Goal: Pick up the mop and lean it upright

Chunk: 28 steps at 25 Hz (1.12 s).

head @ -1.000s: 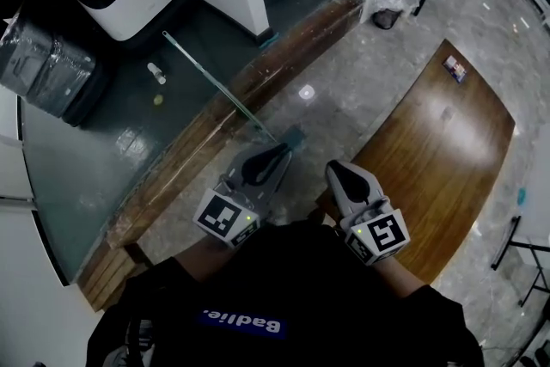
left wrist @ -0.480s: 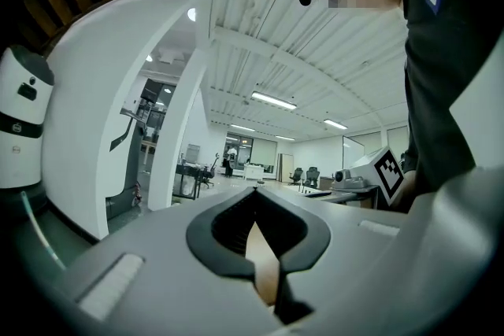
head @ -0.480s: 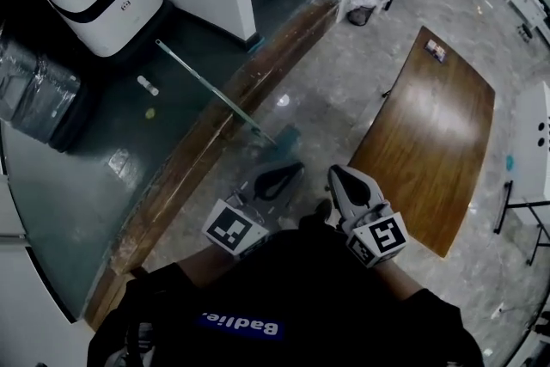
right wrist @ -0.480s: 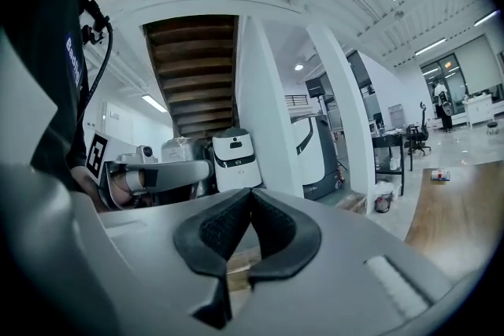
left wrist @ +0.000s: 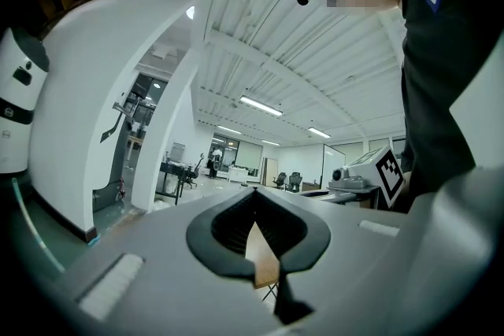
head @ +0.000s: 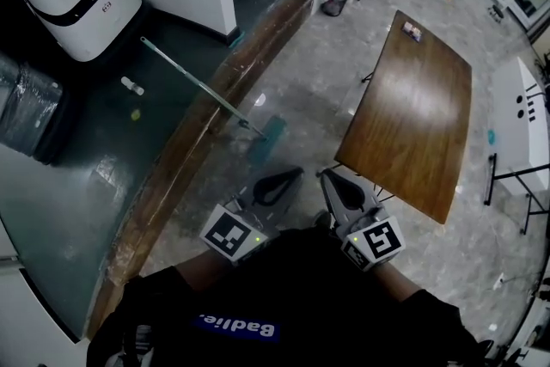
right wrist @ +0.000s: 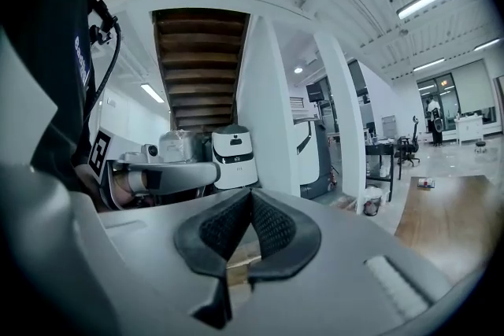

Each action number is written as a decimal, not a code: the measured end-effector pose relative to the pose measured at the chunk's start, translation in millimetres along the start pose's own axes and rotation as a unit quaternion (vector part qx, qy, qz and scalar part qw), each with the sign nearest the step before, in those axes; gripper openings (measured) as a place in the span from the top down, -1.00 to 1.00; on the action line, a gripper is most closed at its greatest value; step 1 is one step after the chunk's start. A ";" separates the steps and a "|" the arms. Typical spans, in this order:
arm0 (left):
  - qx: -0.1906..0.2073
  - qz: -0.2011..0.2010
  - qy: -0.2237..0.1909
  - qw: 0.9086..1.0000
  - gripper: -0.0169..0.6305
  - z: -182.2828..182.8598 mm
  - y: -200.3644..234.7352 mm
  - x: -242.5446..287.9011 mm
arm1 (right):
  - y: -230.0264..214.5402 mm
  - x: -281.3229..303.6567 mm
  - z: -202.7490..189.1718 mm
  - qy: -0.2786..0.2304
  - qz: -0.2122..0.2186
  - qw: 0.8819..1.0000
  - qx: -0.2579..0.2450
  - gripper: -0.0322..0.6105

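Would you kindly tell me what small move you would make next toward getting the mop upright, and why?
Probably open the left gripper and bring it forward and down to the mop handle, near the teal mop head. The handle lies flat ahead, crossing the wooden step, and both the left gripper and the right gripper are shut, empty and short of it.

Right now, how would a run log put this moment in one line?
mop: lying on floor, untouched | left tongs: shut, empty | right tongs: shut, empty | both short of mop
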State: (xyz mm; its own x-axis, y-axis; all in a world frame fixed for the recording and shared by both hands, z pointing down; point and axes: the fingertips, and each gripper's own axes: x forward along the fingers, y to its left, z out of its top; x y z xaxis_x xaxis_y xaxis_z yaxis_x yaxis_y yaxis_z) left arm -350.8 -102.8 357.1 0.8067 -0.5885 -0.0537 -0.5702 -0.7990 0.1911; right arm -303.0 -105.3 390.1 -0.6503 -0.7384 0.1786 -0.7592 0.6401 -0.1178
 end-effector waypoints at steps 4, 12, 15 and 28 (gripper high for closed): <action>0.015 0.005 -0.002 1.000 0.90 7.1 -14.9 -0.5 | 0.7 -13.5 4.5 -0.011 0.011 1.000 -0.008 0.89; 0.026 0.027 0.008 0.999 0.90 4.1 -74.6 40.6 | -34.4 -76.6 16.8 -0.042 0.040 0.998 -0.011 0.89; 0.029 0.026 0.014 0.999 0.90 -0.1 -96.0 63.3 | -48.6 -101.2 18.4 -0.047 0.047 0.998 -0.009 0.89; 0.040 0.007 0.034 0.999 0.90 -18.1 -135.7 105.0 | -82.2 -138.4 10.4 -0.056 0.044 0.997 0.005 0.89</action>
State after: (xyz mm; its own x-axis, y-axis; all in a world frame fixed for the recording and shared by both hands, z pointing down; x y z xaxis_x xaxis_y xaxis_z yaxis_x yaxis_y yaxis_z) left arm -186.0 -53.9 343.3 0.8061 -0.5916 0.0151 -0.5893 -0.8001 0.1119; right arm -150.8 -57.9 364.9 -0.7137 -0.6982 0.0571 -0.6982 0.7024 -0.1381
